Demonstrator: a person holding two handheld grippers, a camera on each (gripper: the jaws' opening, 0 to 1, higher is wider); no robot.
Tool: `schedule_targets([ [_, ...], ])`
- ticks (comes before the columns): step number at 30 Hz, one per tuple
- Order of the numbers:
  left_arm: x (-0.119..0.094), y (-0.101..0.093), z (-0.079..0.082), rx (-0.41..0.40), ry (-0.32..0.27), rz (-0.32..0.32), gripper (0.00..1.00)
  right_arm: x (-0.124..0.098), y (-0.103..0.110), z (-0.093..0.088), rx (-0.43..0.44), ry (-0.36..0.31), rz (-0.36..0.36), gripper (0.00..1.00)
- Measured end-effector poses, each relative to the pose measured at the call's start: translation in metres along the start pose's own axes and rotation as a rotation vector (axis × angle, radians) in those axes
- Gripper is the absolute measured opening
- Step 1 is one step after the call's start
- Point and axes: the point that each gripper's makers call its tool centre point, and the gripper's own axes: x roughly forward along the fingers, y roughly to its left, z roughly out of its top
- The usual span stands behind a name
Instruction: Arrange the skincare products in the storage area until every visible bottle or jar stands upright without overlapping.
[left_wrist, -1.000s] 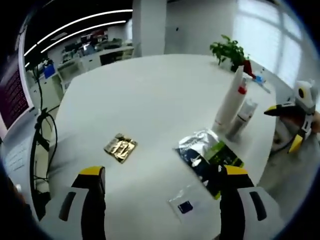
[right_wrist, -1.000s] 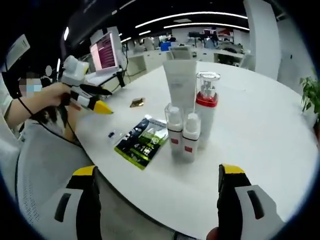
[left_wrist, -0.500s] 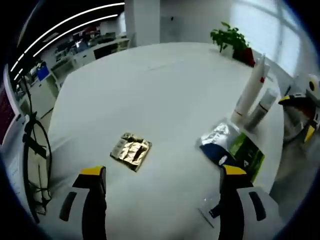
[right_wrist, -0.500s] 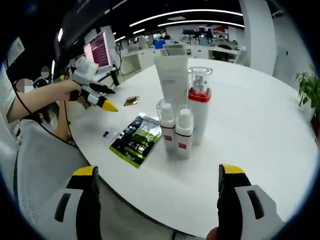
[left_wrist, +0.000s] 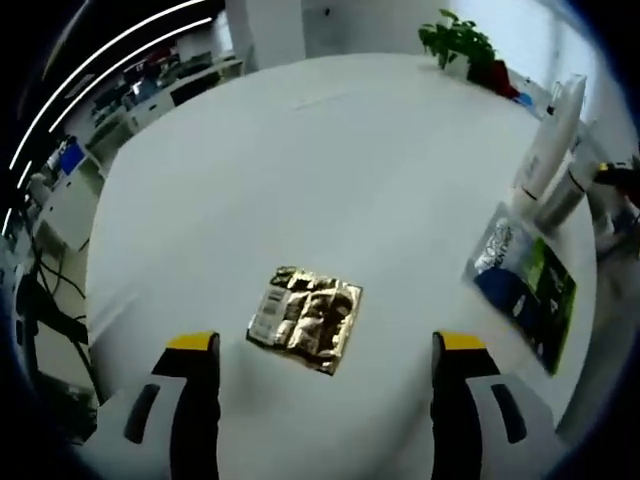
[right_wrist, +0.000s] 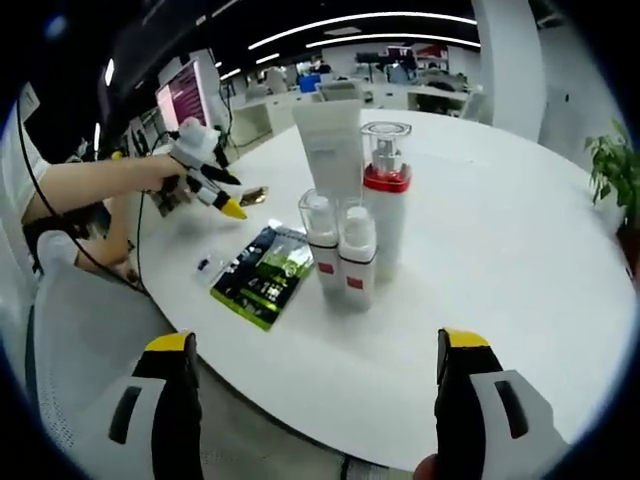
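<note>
1. Since a second ago the left hand-held gripper (left_wrist: 318, 400) has come forward over the counter (left_wrist: 300, 150), so the gold foil sachet (left_wrist: 306, 319) now lies just ahead of it, between its yellow-tipped jaws, which stand wide apart and grasp nothing.
2. In the right gripper view that same gripper (right_wrist: 210, 185) hangs above the sachet (right_wrist: 252, 196), held out in a person's hand (right_wrist: 168, 175).
3. The right hand-held gripper (right_wrist: 310, 410) is released too, jaws spread, back off the counter's edge.
4. The skincare items stand upright in a tight cluster: a white tube (right_wrist: 330, 158), a red-collared pump bottle (right_wrist: 384, 215) and two small bottles (right_wrist: 338, 255), possibly touching.
5. A green-and-dark flat packet (right_wrist: 260, 276) lies just beside them.
</note>
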Motion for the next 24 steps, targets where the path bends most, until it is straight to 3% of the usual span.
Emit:
schedule_targets([
  [6, 0.008, 0.012, 0.001, 0.038, 0.023, -0.029, 0.78, 0.001, -0.001, -0.002, 0.003, 0.011, -0.004, 0.98],
  [20, 0.012, 0.017, 0.008, 0.076, 0.039, -0.095, 0.72, 0.001, -0.003, -0.003, 0.006, 0.014, -0.014, 0.98],
  [24, 0.010, 0.020, 0.007, 0.076, 0.044, -0.095, 0.65, 0.001, -0.003, -0.002, 0.007, 0.012, -0.015, 0.98],
])
